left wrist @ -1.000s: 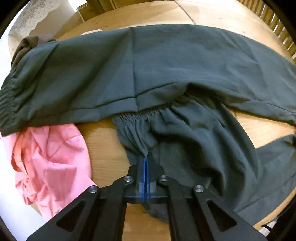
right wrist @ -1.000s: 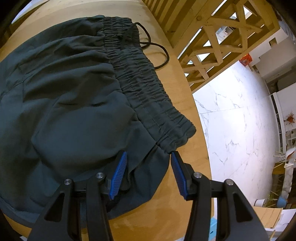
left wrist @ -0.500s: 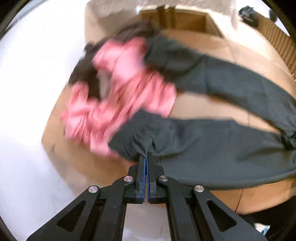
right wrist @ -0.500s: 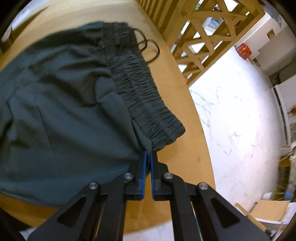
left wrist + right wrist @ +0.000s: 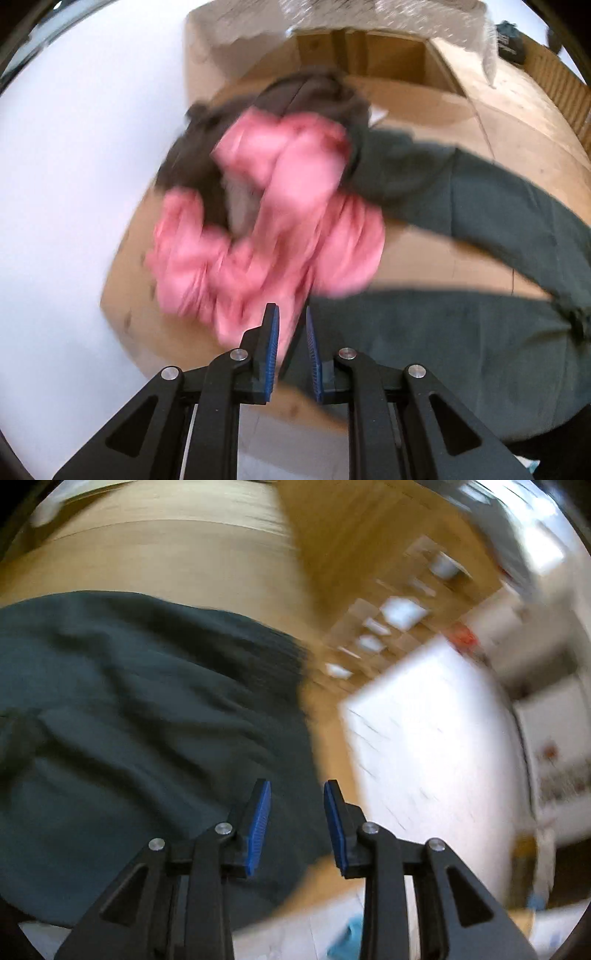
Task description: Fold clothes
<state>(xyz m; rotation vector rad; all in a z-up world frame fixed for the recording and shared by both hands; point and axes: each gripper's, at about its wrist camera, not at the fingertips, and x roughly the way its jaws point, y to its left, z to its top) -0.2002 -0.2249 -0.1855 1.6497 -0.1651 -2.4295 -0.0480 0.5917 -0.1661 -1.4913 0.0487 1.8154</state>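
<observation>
My left gripper (image 5: 291, 343) is opening, its blue pads standing a little apart over the near left corner of the dark trousers (image 5: 461, 350); I judge nothing is pinched between them, though a dark edge of cloth shows in the gap and blur keeps me from being sure it is free. My right gripper (image 5: 297, 821) is opening too, pads clearly apart, with the trousers' cloth (image 5: 147, 720) lying below and to its left and no fabric pressed by either pad.

The relation I care about: from the left wrist view the trousers run long across the bench (image 5: 424, 266), from just under my left gripper away to the right, with one leg arching along the far side and the other spread along the near edge. The right gripper sits over their other end, close to the bench's right edge. So each hand is near its own end, and the long axis lies between them, which I judge suits a fold end over end.

A pink garment (image 5: 266, 229) is heaped just beyond my left gripper, touching the trousers' far leg, with a brown garment (image 5: 303, 92) behind it. The bench is pale wood; past it I see white floor (image 5: 424, 738), blurred shelving and a lace curtain (image 5: 369, 14)
</observation>
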